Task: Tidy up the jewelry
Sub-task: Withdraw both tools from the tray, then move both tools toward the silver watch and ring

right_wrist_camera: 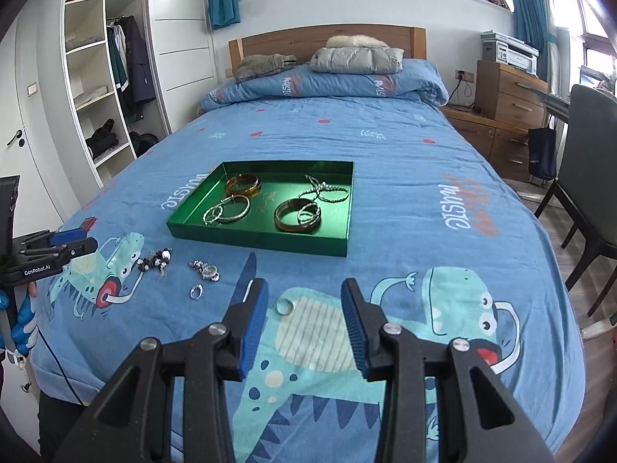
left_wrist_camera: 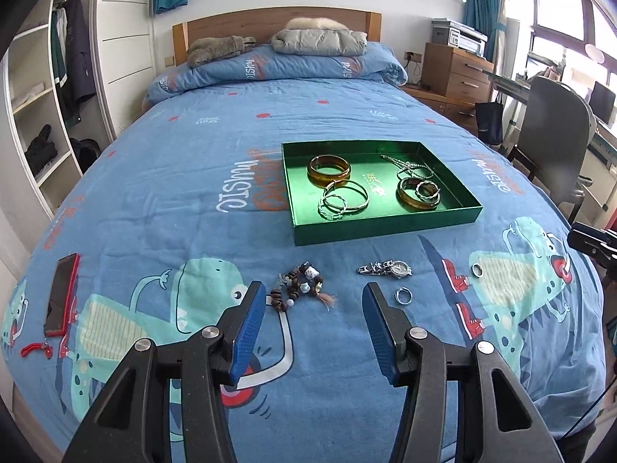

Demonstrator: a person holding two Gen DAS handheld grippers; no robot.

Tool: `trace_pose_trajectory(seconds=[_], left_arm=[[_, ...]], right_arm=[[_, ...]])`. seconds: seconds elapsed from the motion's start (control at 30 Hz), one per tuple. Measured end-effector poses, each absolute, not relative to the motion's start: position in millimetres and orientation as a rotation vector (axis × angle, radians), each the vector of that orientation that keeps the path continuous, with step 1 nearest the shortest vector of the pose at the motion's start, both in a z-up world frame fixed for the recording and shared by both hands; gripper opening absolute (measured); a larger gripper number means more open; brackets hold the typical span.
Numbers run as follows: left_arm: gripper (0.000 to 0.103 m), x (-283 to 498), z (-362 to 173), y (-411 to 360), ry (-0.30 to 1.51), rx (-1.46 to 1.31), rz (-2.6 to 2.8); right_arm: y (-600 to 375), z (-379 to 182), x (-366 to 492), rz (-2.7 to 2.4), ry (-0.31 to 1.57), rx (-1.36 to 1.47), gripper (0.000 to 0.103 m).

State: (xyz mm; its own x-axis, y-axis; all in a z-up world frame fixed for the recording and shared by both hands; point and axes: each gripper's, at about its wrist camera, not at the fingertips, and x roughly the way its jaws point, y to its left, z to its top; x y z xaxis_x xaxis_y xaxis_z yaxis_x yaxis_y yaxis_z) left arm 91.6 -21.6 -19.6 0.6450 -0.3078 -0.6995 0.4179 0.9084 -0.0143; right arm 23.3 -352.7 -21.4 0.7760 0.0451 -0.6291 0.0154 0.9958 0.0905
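A green tray (left_wrist_camera: 385, 227) (right_wrist_camera: 262, 241) on the bed holds amber bangles (left_wrist_camera: 329, 170), silver bangles (left_wrist_camera: 345, 200) and a bead chain (left_wrist_camera: 410, 166). In front of it on the bedspread lie a beaded bracelet (left_wrist_camera: 299, 289) (right_wrist_camera: 156, 260), a silver watch (left_wrist_camera: 385, 269) (right_wrist_camera: 204, 270), a silver ring (left_wrist_camera: 403, 295) (right_wrist_camera: 196, 291) and a second ring (left_wrist_camera: 477, 269) (right_wrist_camera: 284, 306). My left gripper (left_wrist_camera: 314, 295) is open and empty, just short of the beaded bracelet. My right gripper (right_wrist_camera: 304, 289) is open and empty, with the second ring just beyond its left finger.
A red phone (left_wrist_camera: 61, 295) lies at the bed's left edge. A folded quilt and jackets (left_wrist_camera: 318, 40) sit by the headboard. A chair (right_wrist_camera: 590, 177) and wooden drawers (right_wrist_camera: 509, 92) stand right of the bed, and open shelves (right_wrist_camera: 96, 77) stand on the left.
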Motion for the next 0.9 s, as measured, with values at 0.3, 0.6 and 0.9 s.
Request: trace_pose_trajectory(seconds=[0.3, 0.6, 0.9], left_arm=[[0.055, 78.4, -24.9, -41.8, 0.749, 0.18, -0.354], [0.062, 71.3, -25.4, -56.8, 0.729, 0.21, -0.346], [0.063, 71.8, -31.6, -68.8, 0.734, 0.232, -0.346]], right_arm=[[-340.3, -50.0, 28.9, 0.039, 0.735, 0.102, 0.037], [-329.4, -64.6, 38.0, 0.04, 0.764, 0.107, 0.037], [-327.8, -75.8, 45.4, 0.031, 0.783, 0.109, 0.037]])
